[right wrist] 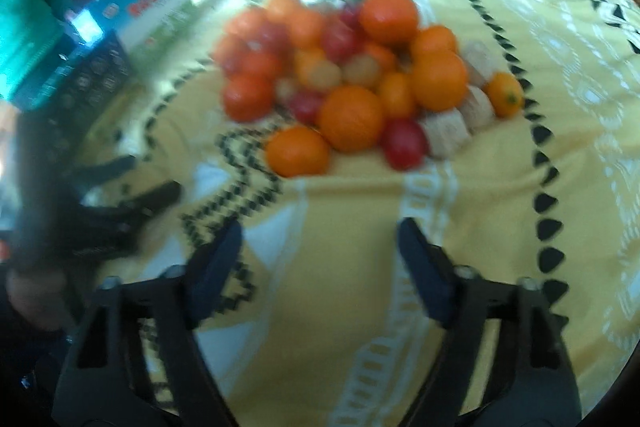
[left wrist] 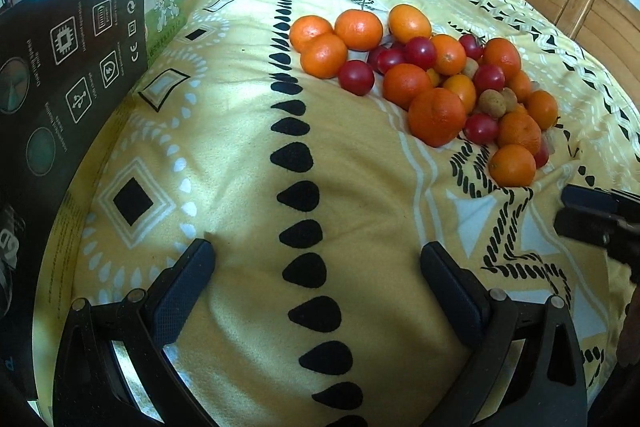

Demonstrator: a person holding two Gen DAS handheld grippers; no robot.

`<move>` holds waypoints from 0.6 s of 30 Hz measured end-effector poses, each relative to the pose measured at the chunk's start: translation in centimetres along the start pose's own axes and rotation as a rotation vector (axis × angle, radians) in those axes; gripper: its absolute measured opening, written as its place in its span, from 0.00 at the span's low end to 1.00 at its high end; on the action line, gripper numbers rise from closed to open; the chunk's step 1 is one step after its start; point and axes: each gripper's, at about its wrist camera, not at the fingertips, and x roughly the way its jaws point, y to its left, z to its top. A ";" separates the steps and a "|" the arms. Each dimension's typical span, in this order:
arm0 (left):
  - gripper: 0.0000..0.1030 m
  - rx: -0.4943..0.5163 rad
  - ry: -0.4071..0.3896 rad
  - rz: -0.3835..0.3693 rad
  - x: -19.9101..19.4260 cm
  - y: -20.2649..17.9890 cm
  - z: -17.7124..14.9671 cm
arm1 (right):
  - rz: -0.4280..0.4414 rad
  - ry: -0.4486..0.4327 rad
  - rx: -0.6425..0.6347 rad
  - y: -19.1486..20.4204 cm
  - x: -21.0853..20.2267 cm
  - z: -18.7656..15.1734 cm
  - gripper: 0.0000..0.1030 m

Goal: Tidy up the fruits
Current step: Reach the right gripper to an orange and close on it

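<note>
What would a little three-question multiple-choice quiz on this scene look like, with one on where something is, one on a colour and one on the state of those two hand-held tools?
1. Where do the fruits lie?
A. In a bowl
B. Heaped on the yellow patterned cloth
C. Inside the blue box

2. What colour are the small round fruits mixed among the oranges?
A. Red
B. Purple
C. White

3. How do the two grippers stand?
A. Both shut on fruit
B. One holds an orange
C. Both open and holding nothing

Answers:
1. B: the fruit pile sits straight on the cloth, with no bowl around it.
2. A: a small fruit beside the oranges is plainly red.
3. C: the left gripper and the right gripper each show fingers spread wide, with only cloth between them.
</note>
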 end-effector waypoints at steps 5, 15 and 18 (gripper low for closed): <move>1.00 0.003 -0.003 0.003 -0.1 0.0 0.0 | 0.076 -0.007 0.059 0.4 1.2 1.8 0.45; 1.00 0.010 -0.012 0.015 -0.1 -0.2 -0.1 | -0.077 0.011 0.032 1.8 4.2 3.1 0.45; 1.00 0.010 -0.008 0.010 -0.2 -0.3 -0.1 | -0.056 0.003 0.061 1.0 4.2 2.8 0.42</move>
